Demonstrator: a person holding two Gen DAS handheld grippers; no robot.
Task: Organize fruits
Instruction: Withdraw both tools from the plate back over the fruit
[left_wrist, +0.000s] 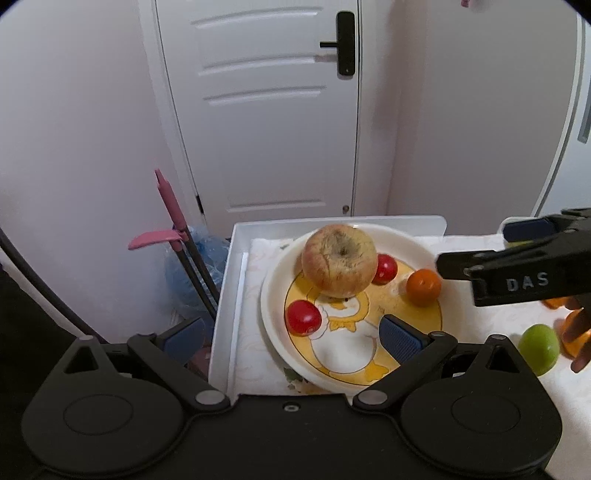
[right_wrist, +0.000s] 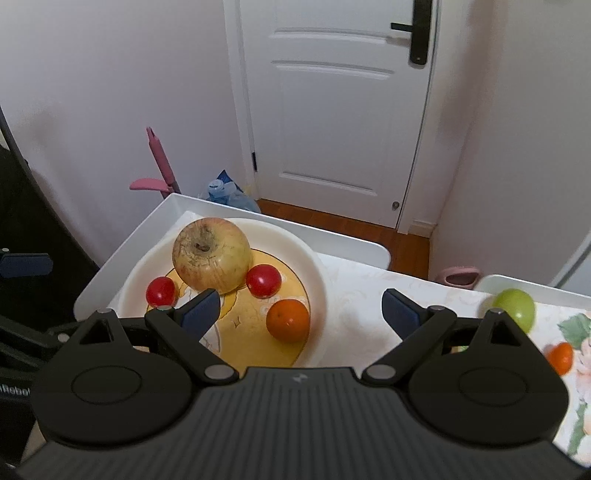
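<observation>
**On the plate: four fruits in, at least two left out**

Nearest the cameras, both claws stand apart and hold nothing. The left gripper (left_wrist: 291, 334) hangs over the near rim of the plate (left_wrist: 273, 280), and the right gripper (right_wrist: 301, 310) hovers just above the plate's right edge, with the orange (right_wrist: 287, 319) lying free below and between its fingers.

Four fruits already sit on the plate (a duck is printed on it): one cherry tomato (left_wrist: 303, 317) at about 8 o'clock, the orange at about 3 o'clock, a second cherry tomato (left_wrist: 386, 268) near 1 o'clock, and the big apple (left_wrist: 339, 259) at 12 o'clock, touching the second tomato.

Off the plate, out at 3 o'clock on the tablecloth (right_wrist: 362, 295), lie a green fruit (right_wrist: 515, 308) and another small orange (right_wrist: 560, 357). By my judgement those two remain to be brought over, so the job looks well past halfway.

Beyond the table stands a white door (right_wrist: 332, 110).
</observation>
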